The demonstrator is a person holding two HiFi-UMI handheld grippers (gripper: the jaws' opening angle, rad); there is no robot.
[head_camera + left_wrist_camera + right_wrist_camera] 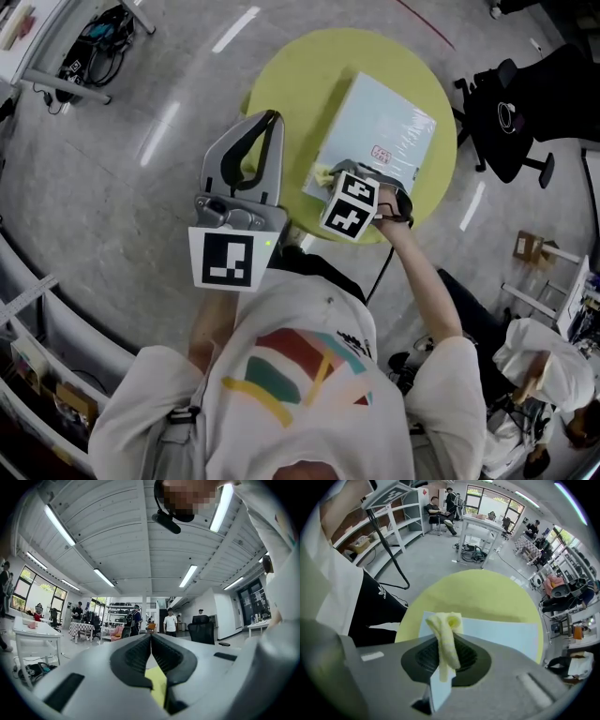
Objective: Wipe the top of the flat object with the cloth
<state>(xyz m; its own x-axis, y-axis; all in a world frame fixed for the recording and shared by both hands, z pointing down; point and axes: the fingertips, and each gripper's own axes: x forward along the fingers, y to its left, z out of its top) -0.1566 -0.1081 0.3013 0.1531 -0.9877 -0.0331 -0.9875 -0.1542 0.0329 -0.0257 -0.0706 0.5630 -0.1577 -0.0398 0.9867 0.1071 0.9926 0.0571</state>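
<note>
A light blue flat object point(380, 127) lies on a round yellow-green table point(281, 70). My right gripper point(336, 180) is at the flat object's near corner, shut on a yellow cloth point(322, 175). In the right gripper view the cloth point(449, 620) stands bunched between the shut jaws of that gripper point(443, 641), with the flat object point(501, 632) and the table point(487, 595) just beyond. My left gripper point(273, 115) is held up over the table's left edge, away from the flat object. Its jaws point(151, 637) meet with nothing between them.
A black office chair point(511, 108) stands right of the table. A white desk with cables point(89, 47) is at the far left, and shelving point(37, 366) is at the lower left. Another person point(539, 370) is at the lower right. Metal shelves point(384, 524) stand behind me.
</note>
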